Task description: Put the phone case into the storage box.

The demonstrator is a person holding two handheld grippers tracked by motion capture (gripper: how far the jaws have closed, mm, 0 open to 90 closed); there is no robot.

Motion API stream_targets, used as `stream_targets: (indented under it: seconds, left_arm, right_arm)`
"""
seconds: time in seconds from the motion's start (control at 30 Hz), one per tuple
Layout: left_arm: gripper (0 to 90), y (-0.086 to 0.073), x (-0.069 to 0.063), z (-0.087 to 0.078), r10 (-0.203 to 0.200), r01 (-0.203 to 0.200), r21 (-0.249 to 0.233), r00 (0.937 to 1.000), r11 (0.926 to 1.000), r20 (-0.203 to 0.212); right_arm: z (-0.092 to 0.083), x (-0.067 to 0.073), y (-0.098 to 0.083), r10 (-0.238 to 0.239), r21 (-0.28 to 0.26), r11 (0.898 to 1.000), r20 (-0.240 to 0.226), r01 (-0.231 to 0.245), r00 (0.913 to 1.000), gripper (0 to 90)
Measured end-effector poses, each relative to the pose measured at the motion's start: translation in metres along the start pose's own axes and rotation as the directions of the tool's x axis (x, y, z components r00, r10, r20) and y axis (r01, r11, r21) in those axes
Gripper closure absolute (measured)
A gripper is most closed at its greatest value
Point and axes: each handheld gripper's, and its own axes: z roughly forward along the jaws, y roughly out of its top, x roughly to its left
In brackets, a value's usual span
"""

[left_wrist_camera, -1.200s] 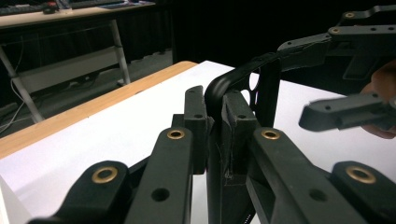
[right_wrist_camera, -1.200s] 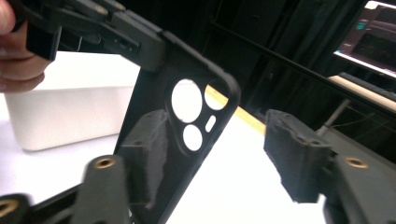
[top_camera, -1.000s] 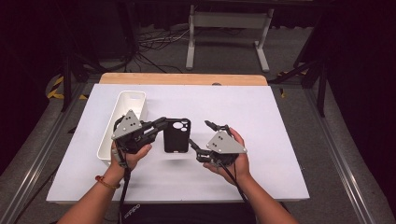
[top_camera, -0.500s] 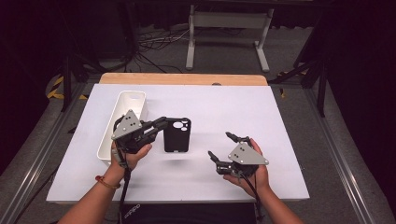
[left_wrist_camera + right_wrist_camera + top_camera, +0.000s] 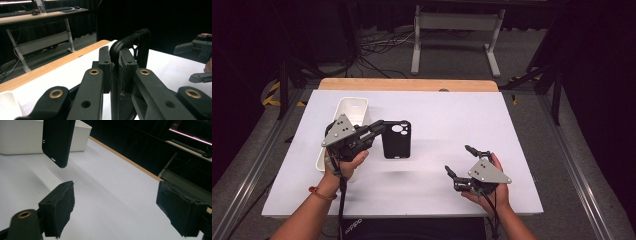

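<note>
Phone case (image 5: 396, 139) is hanging above the white table (image 5: 522, 150), clamped at its left edge by the left gripper (image 5: 379, 128), just right of the white bin (image 5: 353, 107). Its place is matching the earlier frames. The right gripper (image 5: 460, 161) is the thing that has changed: a second ago it was sitting just right of the case, and it is now lying well apart from it, near the table's front right, with its jaws standing wide apart and nothing between them.

The case is looking matte black, a rounded rectangle with a camera cutout at its upper corner. In the left gripper view the case (image 5: 130, 45) is showing edge-on, its thin rim pinched between the two pads. In the right gripper view the case (image 5: 58, 141) is hanging over the table, small side and bottom openings showing. No readable brand or writing is showing on it.
</note>
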Motion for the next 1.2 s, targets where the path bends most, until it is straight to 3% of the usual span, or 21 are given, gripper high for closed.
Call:
stream_targets:
  seconds: [0.4, 0.6, 1.2]
  left_arm:
    - [82.8, 0.016, 0.01, -0.017, 0.006, -0.008, -0.065, 0.9997, 0.9978, -0.023]
    - [82.8, 0.02, 0.019, -0.026, -0.003, 0.0, -0.077, 0.999, 0.997, -0.044]
    - [82.8, 0.031, 0.036, -0.045, 0.026, -0.034, -0.094, 0.9961, 0.995, -0.084]
  right_arm:
    - [0.005, -0.002, -0.007, 0.01, 0.034, 0.999, 0.019, -0.011, 0.9998, 15.4]
    - [0.006, -0.001, -0.008, 0.004, 0.044, 0.999, 0.021, -0.005, 0.9998, 15.4]
    - [0.008, -0.001, -0.01, 0.001, 0.049, 0.999, 0.008, -0.001, 1.0, 15.4]
